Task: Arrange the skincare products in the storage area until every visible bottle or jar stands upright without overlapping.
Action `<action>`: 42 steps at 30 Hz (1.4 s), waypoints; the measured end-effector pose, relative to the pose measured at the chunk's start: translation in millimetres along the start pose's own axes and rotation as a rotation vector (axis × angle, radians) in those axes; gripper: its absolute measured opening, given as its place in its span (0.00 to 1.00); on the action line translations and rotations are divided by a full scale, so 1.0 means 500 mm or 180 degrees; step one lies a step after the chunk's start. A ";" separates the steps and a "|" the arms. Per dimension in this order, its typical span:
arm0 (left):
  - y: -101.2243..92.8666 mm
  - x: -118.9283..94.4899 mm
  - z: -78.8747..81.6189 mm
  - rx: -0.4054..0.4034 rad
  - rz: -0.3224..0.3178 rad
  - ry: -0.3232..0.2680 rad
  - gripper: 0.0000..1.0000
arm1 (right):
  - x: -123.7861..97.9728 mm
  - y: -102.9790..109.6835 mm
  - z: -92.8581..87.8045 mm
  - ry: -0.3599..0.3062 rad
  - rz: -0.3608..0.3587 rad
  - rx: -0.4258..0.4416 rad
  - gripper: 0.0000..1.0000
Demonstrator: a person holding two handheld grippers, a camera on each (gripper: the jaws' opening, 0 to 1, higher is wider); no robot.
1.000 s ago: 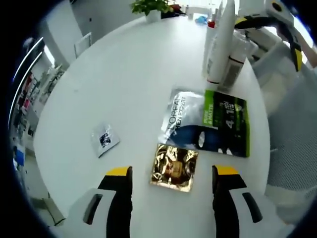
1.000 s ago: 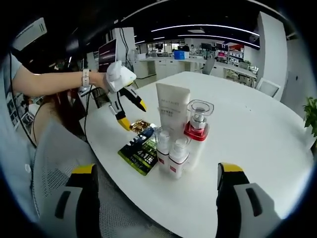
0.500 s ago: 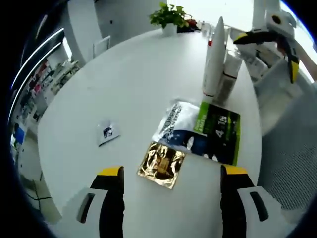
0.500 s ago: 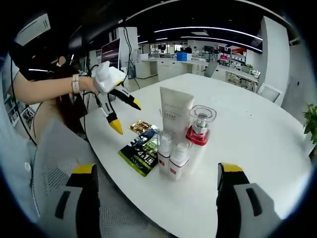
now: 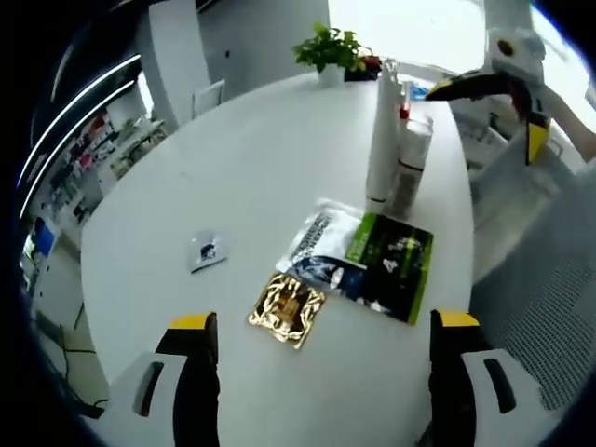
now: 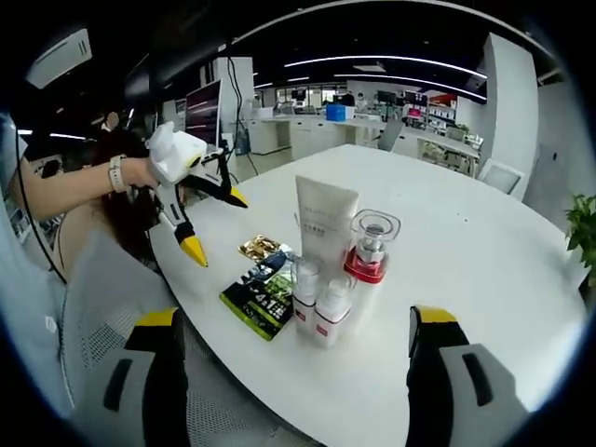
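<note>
A tall white tube [image 6: 326, 219], a clear-capped bottle with a red collar [image 6: 370, 256] and two small white pump bottles [image 6: 305, 293] stand upright in a tight cluster on the round white table [image 6: 466, 242]. In the left gripper view the tube [image 5: 380, 140] and bottles [image 5: 410, 158] stand beyond flat sachets: a gold one [image 5: 287, 310], a silver one [image 5: 317, 244], a green-black one [image 5: 386, 265] and a small white one [image 5: 207, 250]. My left gripper [image 5: 324, 321] hangs open, high above the gold sachet. My right gripper [image 6: 296, 318] is open and empty, short of the bottles.
A potted plant [image 5: 331, 48] stands at the table's far edge. A grey mesh chair [image 6: 102, 298] sits by the near rim, beside the person's arm [image 6: 84, 177]. The left gripper [image 6: 216, 225] hovers over the table's edge; the right gripper [image 5: 484, 121] shows past the bottles.
My left gripper has risen and drawn back from the sachets, still open, so they look smaller. The right gripper has held its place. Nothing on the table has moved.
</note>
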State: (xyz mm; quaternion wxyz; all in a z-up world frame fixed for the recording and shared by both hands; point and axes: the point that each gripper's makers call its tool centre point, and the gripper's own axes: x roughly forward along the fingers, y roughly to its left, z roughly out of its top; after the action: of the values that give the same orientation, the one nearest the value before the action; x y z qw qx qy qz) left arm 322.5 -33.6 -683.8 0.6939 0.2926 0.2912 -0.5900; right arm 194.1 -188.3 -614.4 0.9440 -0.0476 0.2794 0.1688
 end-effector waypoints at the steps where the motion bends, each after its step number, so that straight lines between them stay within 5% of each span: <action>1: -0.003 -0.004 0.003 0.0006 0.0016 -0.0015 0.94 | 0.000 -0.001 0.002 -0.0023 -0.0014 0.0009 1.00; 22: -0.043 -0.059 0.016 -0.0205 0.0208 -0.0247 0.97 | -0.003 -0.016 0.032 -0.0215 -0.0105 0.0086 1.00; 42: -0.039 -0.087 0.031 -0.0420 0.0354 -0.0494 0.97 | 0.006 -0.021 0.034 -0.0185 -0.0129 0.0147 1.00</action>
State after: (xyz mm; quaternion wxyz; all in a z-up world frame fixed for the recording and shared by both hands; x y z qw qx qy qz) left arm 298.3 -19.5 -642.4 0.7638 0.2154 0.2582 -0.5510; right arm 208.6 -194.5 -601.9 0.9558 -0.0266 0.2547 0.1446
